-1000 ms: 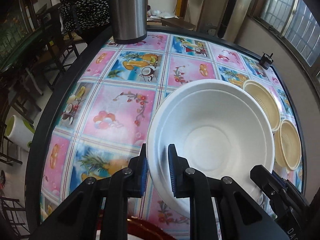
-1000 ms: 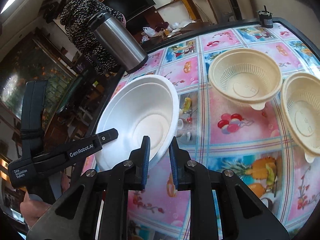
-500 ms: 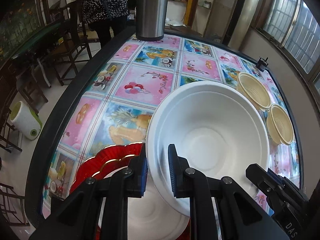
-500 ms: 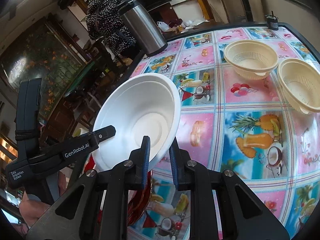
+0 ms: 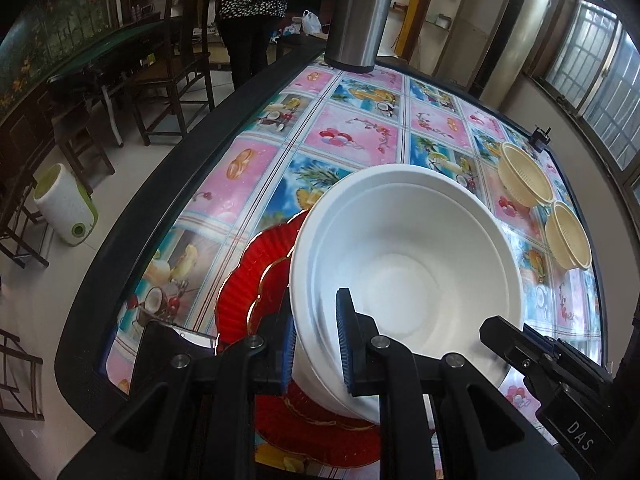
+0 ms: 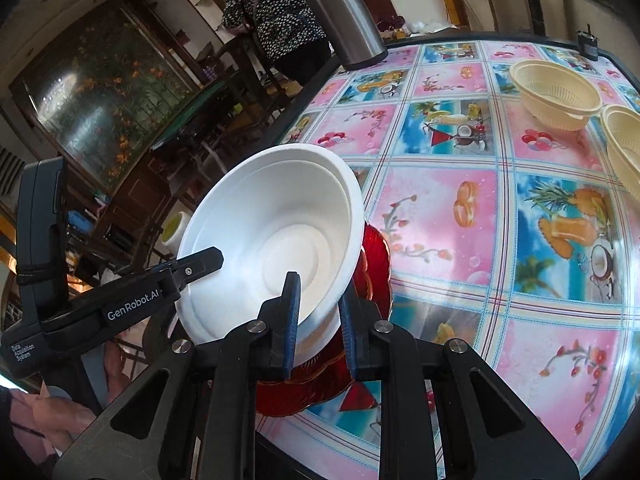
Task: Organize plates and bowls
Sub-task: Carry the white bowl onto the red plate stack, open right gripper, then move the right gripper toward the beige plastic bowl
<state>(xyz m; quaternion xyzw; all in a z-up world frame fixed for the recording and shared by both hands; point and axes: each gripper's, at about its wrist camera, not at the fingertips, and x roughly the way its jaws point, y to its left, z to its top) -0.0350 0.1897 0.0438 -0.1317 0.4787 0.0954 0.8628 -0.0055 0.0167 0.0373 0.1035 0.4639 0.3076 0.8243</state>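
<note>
Left gripper point(image 5: 316, 344) clamped on near rim of white bowl point(image 5: 408, 272); right gripper point(image 6: 318, 320) pinching same bowl's opposite rim. Bowl tilted over red plate point(image 5: 256, 280) at table point(image 5: 360, 136) edge. Bowl hides most of plate; contact between them probably, not certain. Two cream strainer bowls point(image 6: 556, 92) far side, second one cut off by frame. Steel flask point(image 5: 358, 16) at back.

i see a matt white foam-like bowl point(image 5: 404, 264) over a glossy red plastic plate point(image 5: 256, 280). the tablecloth point(image 5: 360, 136) looks like shiny printed vinyl. two cream baskets point(image 6: 556, 92) look like ribbed plastic, and the flask point(image 5: 358, 16) is brushed steel.
</note>
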